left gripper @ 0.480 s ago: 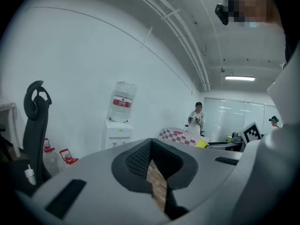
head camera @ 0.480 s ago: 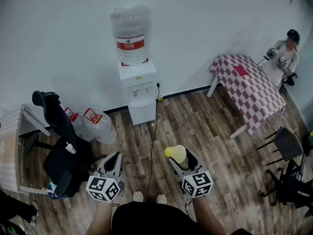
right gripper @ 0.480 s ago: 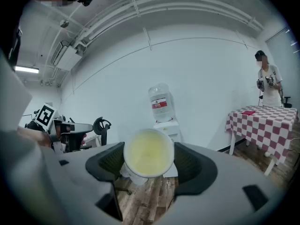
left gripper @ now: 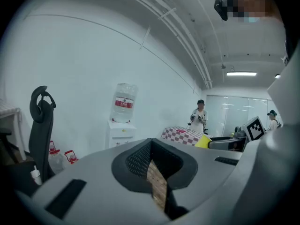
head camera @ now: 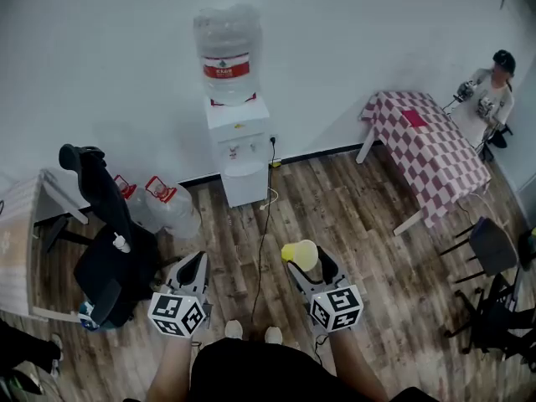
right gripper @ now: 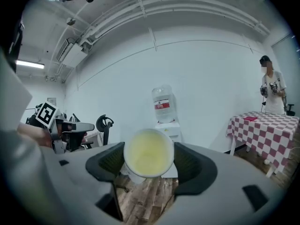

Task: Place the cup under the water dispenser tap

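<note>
A white water dispenser [head camera: 239, 153] with a big clear bottle [head camera: 227, 53] on top stands against the far wall; its taps [head camera: 240, 150] sit above a recess. My right gripper [head camera: 310, 266] is shut on a yellow cup [head camera: 301, 255], held over the wooden floor well short of the dispenser. In the right gripper view the cup [right gripper: 148, 153] lies between the pads with its mouth towards the camera, and the dispenser [right gripper: 168, 125] is straight behind it. My left gripper [head camera: 194, 268] is shut with nothing in it; its view shows the dispenser [left gripper: 121, 132] far off.
A black office chair [head camera: 105, 224] and two spare water bottles [head camera: 163, 208] stand left of the dispenser. A cable [head camera: 264, 233] runs across the floor. A checkered table [head camera: 427, 153] with a person [head camera: 490, 99] behind it is at the right, with dark chairs [head camera: 490, 241] nearer.
The cup and both grippers sit slightly higher in the head view, a touch nearer the dispenser. The grip on the cup is the same.
</note>
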### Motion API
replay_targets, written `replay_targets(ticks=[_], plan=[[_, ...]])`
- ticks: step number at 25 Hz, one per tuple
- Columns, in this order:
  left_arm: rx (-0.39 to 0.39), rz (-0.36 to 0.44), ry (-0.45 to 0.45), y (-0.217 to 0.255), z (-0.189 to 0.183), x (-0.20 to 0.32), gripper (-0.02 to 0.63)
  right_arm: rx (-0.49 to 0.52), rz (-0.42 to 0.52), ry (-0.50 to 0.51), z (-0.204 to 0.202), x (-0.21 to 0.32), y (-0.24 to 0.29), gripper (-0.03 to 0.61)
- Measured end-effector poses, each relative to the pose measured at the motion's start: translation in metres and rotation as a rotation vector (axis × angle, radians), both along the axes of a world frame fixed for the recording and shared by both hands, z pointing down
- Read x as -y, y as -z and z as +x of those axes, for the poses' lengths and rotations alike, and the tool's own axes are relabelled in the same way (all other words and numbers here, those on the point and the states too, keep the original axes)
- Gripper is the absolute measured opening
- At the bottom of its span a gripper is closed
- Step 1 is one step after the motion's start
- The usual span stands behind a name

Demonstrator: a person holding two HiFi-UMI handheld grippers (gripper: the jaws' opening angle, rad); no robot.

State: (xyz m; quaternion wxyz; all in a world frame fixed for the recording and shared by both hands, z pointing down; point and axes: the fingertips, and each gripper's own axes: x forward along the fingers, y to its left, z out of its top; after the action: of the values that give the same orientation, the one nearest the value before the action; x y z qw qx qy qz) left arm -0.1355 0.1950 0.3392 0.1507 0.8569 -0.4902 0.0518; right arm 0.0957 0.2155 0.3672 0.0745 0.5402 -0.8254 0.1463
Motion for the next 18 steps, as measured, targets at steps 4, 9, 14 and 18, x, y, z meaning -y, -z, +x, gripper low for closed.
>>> replay_targets(ticks=[4, 9, 14, 18], plan=[[0.012, 0.001, 0.006, -0.001, 0.005, -0.007, 0.014, -0.007, 0.003, 0.005, 0.006, -0.005, -0.002, 0.341], [0.020, 0.002, 0.012, -0.001, 0.012, -0.012, 0.014, 0.008, 0.004, 0.000, 0.018, -0.008, -0.004, 0.342], [0.028, -0.008, 0.014, -0.006, 0.024, -0.020, 0.014, 0.001, -0.005, 0.006, 0.033, -0.016, -0.010, 0.342], [0.040, -0.013, 0.006, -0.008, 0.034, -0.024, 0.014, 0.001, -0.011, 0.004, 0.044, -0.023, -0.012, 0.342]])
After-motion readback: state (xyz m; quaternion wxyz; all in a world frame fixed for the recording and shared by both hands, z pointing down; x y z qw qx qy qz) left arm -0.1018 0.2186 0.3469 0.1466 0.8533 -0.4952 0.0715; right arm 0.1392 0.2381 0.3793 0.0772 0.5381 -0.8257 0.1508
